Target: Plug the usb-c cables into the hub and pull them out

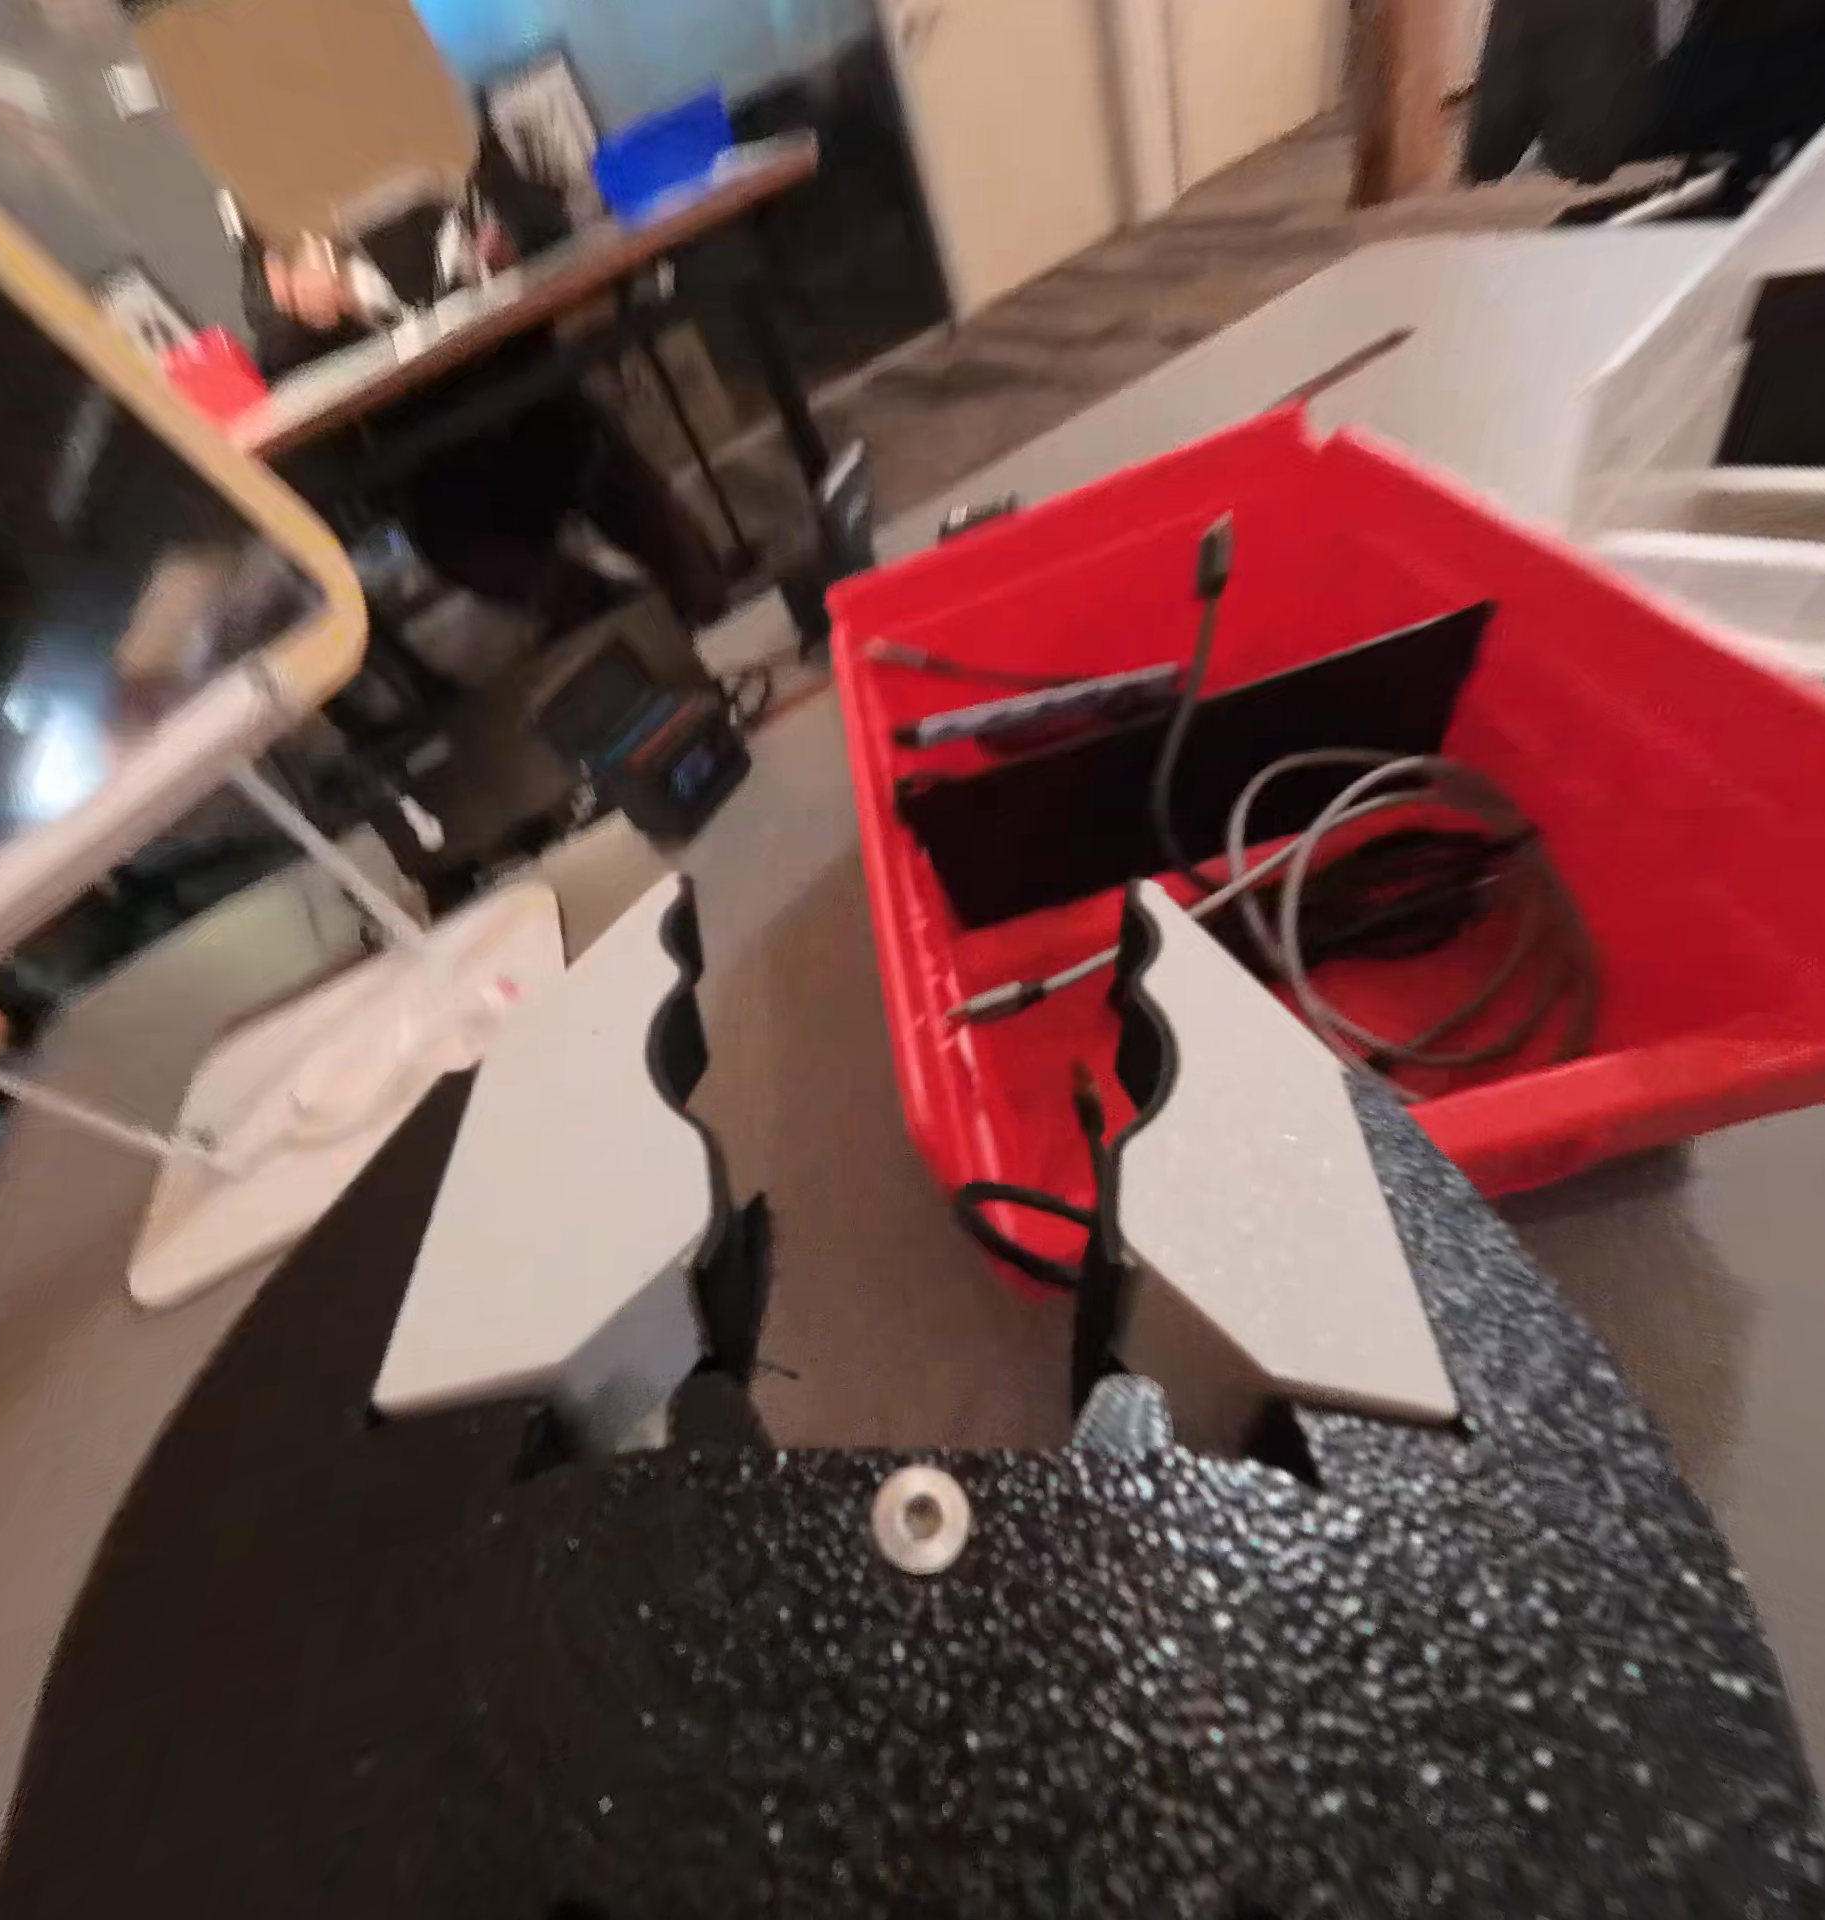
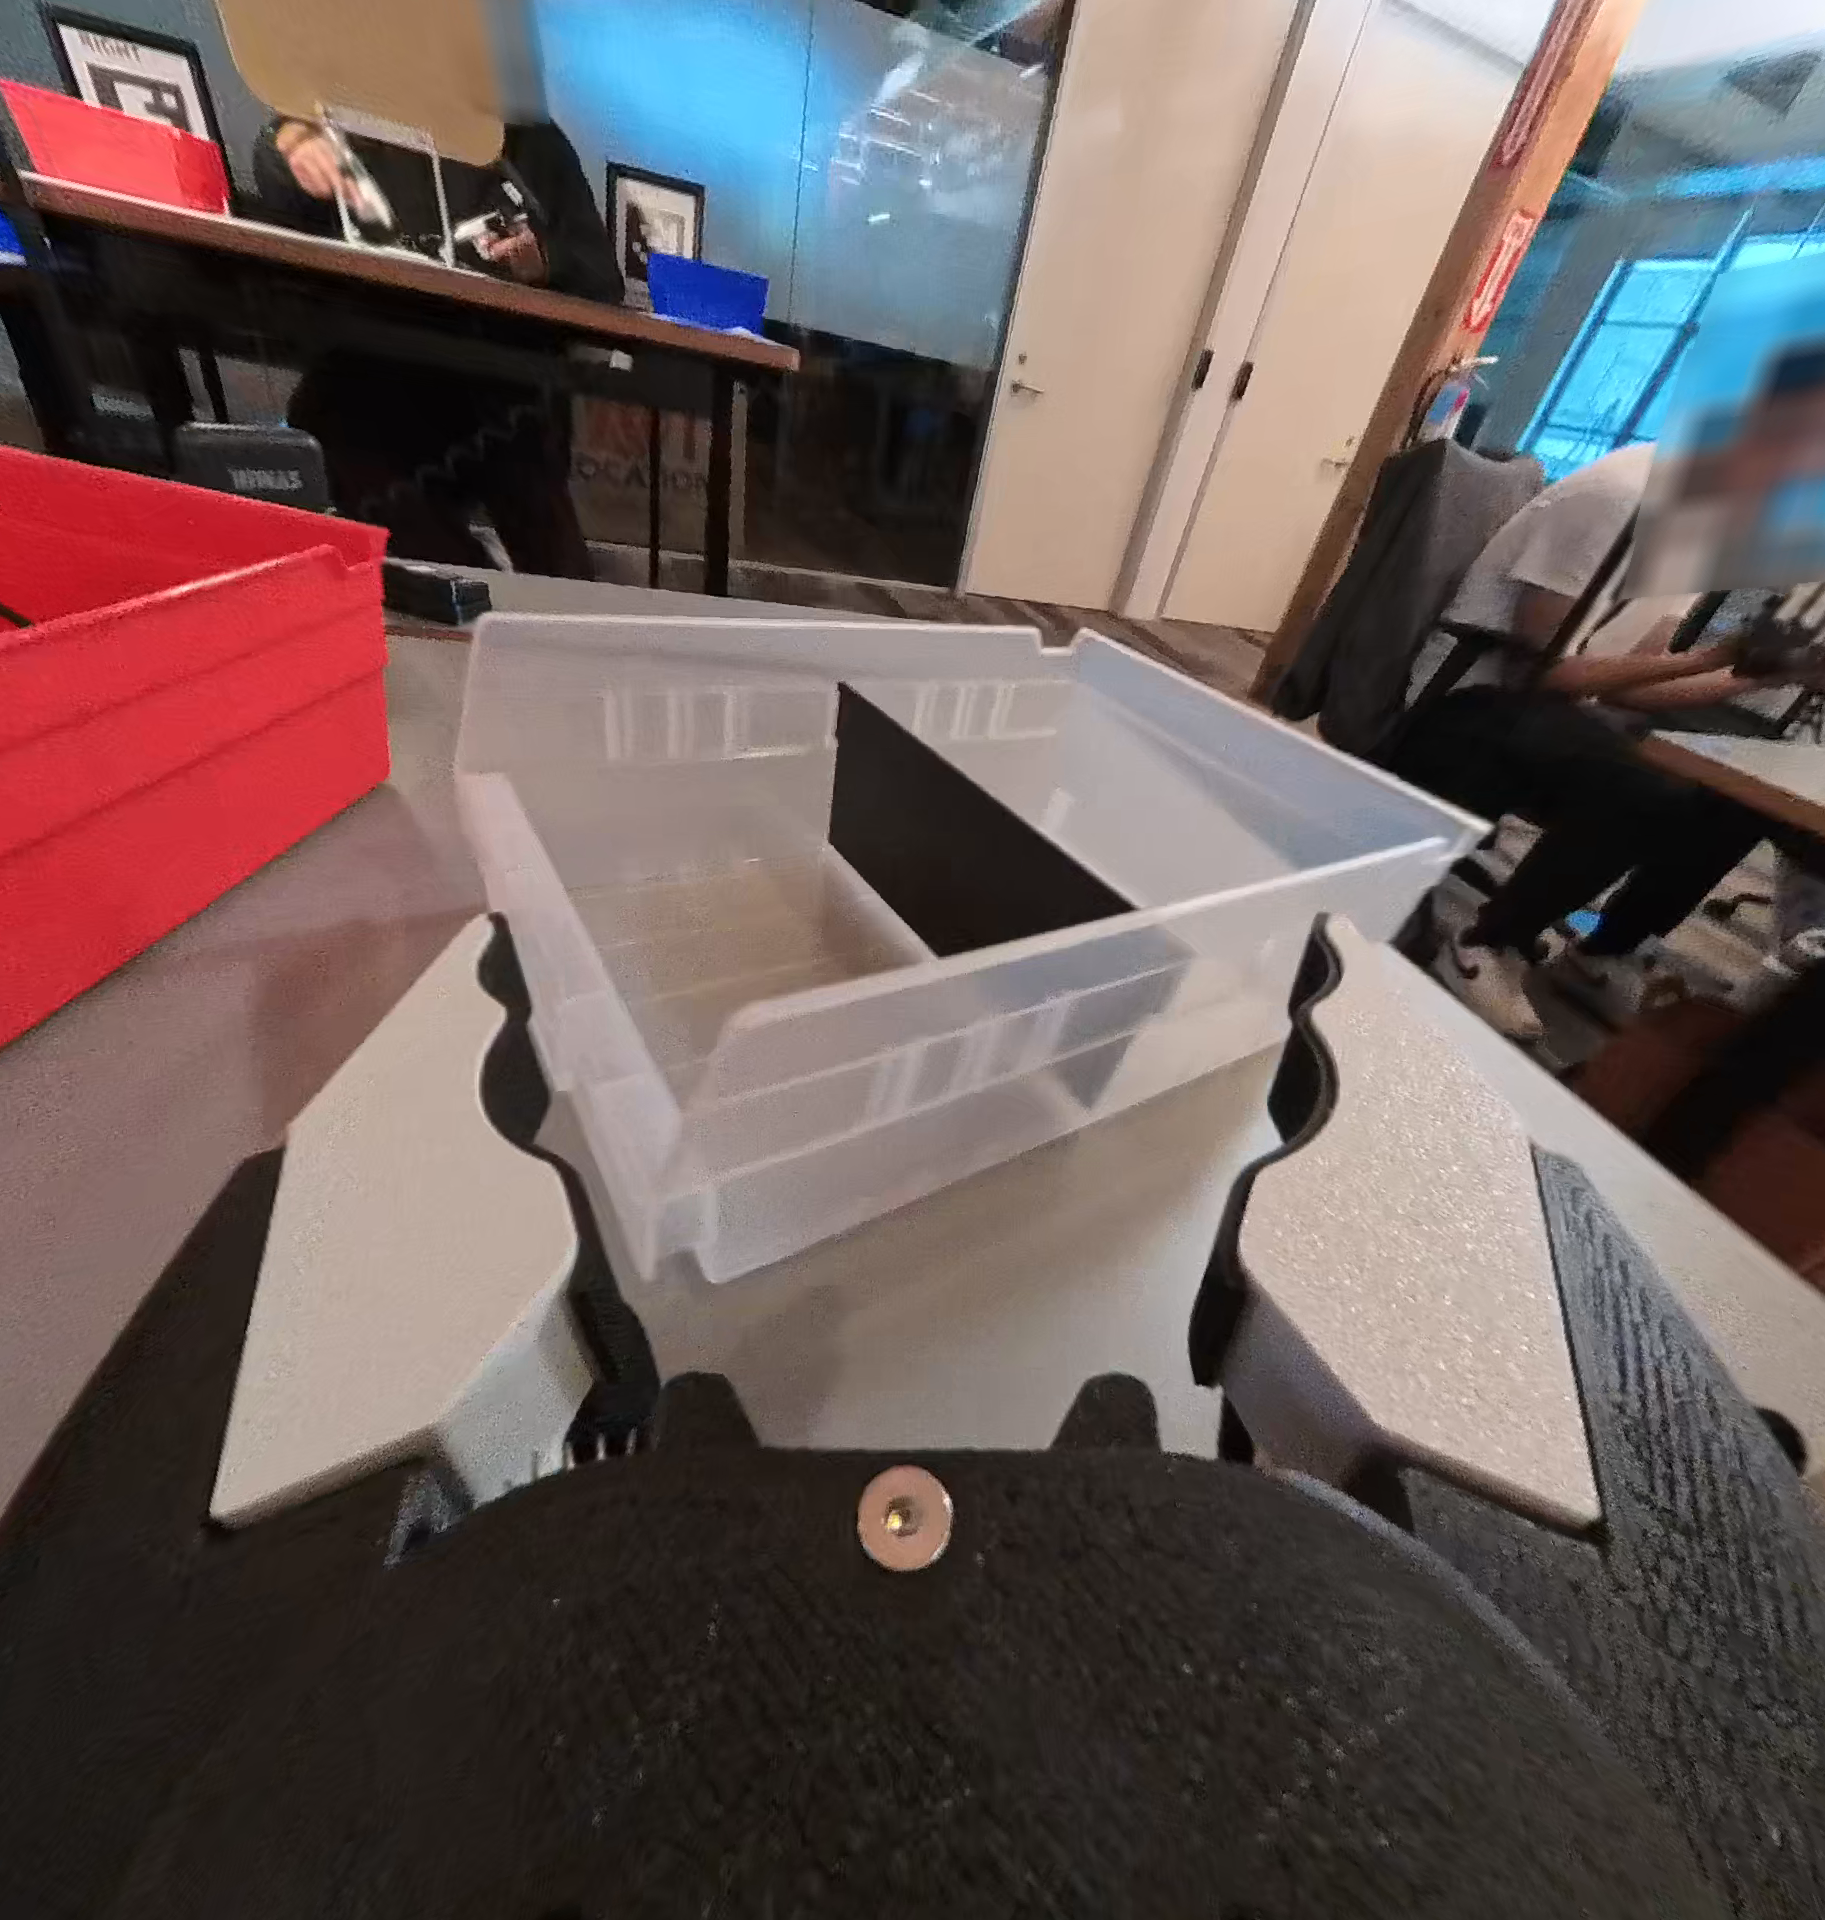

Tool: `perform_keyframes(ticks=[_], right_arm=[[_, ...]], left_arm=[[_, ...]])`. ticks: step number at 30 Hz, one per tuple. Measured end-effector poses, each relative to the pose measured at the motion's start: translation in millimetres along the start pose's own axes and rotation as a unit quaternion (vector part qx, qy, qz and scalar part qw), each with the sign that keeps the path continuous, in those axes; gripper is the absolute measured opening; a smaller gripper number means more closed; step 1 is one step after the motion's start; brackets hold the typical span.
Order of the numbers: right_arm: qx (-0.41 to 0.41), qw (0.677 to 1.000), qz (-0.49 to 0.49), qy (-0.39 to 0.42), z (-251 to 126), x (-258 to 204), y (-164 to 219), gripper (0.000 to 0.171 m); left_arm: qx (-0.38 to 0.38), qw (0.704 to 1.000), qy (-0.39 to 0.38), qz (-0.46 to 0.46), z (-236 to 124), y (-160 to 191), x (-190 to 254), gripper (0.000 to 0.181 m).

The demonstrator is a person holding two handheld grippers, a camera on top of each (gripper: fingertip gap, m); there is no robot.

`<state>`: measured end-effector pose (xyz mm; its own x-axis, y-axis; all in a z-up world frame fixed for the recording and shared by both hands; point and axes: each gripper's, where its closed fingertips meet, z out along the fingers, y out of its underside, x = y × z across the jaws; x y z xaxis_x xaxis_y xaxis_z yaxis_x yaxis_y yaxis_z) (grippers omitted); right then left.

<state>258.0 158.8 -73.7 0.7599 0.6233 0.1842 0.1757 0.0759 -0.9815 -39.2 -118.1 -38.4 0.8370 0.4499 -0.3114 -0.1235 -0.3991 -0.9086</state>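
Note:
A red bin (image 1: 1614, 831) stands on the table, split by a black divider (image 1: 1251, 748). The dark flat hub (image 1: 1043, 707) lies in its far compartment. Grey coiled cables (image 1: 1407, 883) and a black cable (image 1: 1090, 1153) with plug ends lie in the near compartment, one draped over the bin's corner. My left gripper (image 1: 913, 904) is open and empty, just left of the bin's near corner. My right gripper (image 2: 903, 945) is open and empty, its fingers either side of an empty clear bin (image 2: 1303, 894). The red bin's side (image 2: 160, 727) shows at the left there.
The clear bin has a black divider (image 2: 949, 842). A white stand base (image 1: 295, 1101) and a framed dark screen (image 1: 87, 540) sit at the left of the table. People sit at other desks behind. A white box (image 1: 1770, 416) stands beyond the red bin.

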Motion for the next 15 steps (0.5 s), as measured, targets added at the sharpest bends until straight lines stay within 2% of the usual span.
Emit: perform_keyframes(ticks=[4,8,11,15], right_arm=[[-0.013,0.999,0.014,0.046,13.6,3.3,9.6,0.132],[-0.107,0.992,0.062,0.035,28.9,1.6,45.2,0.123],[-0.133,0.988,0.079,0.02,26.4,3.1,55.4,0.122],[-0.157,0.985,0.064,0.037,14.2,32.3,62.8,0.094]], left_arm=[[-0.101,0.993,0.049,-0.045,27.8,49.5,-4.2,0.094],[-0.109,0.987,0.102,-0.067,40.7,61.0,15.4,0.084],[-0.123,0.986,0.083,-0.07,44.4,70.0,7.5,0.077],[-0.147,0.983,0.05,-0.094,45.2,85.9,-12.6,0.061]])
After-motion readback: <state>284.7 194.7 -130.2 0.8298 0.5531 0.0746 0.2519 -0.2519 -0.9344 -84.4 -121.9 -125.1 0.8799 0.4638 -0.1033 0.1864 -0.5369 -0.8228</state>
